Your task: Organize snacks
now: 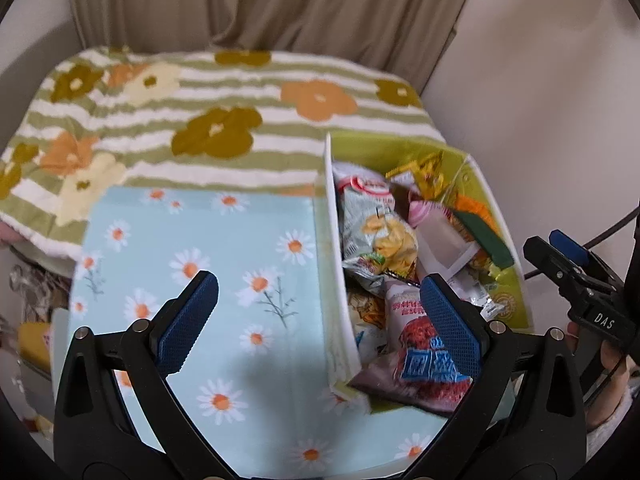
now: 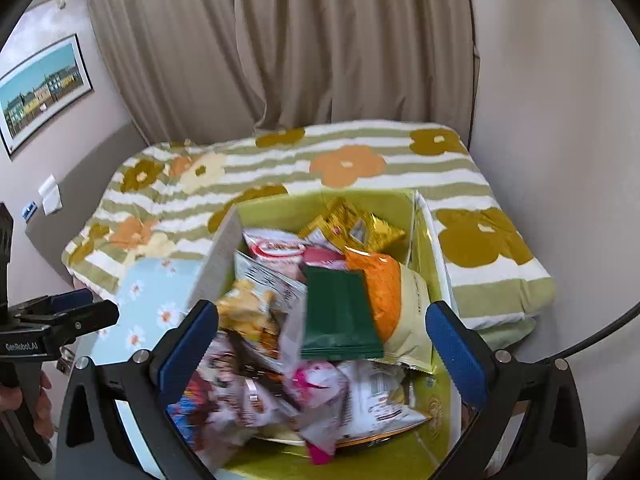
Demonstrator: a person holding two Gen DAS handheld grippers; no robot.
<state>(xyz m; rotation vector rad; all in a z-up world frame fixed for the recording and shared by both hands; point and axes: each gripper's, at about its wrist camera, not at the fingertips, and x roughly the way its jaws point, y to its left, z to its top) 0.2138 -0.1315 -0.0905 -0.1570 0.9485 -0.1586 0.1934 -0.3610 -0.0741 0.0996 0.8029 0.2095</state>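
Observation:
A green-lined box holds several snack packets on a daisy-print board. In it lie a dark green packet, an orange packet, a gold packet, a chips bag and a red-and-blue packet. My left gripper is open and empty, straddling the box's left wall. My right gripper is open and empty above the packets; it also shows at the right edge of the left wrist view.
The board lies on a bed with a green-striped flower blanket. Beige curtains hang behind it. A white wall stands to the right and a framed picture hangs on the left wall. My left gripper shows at the left of the right wrist view.

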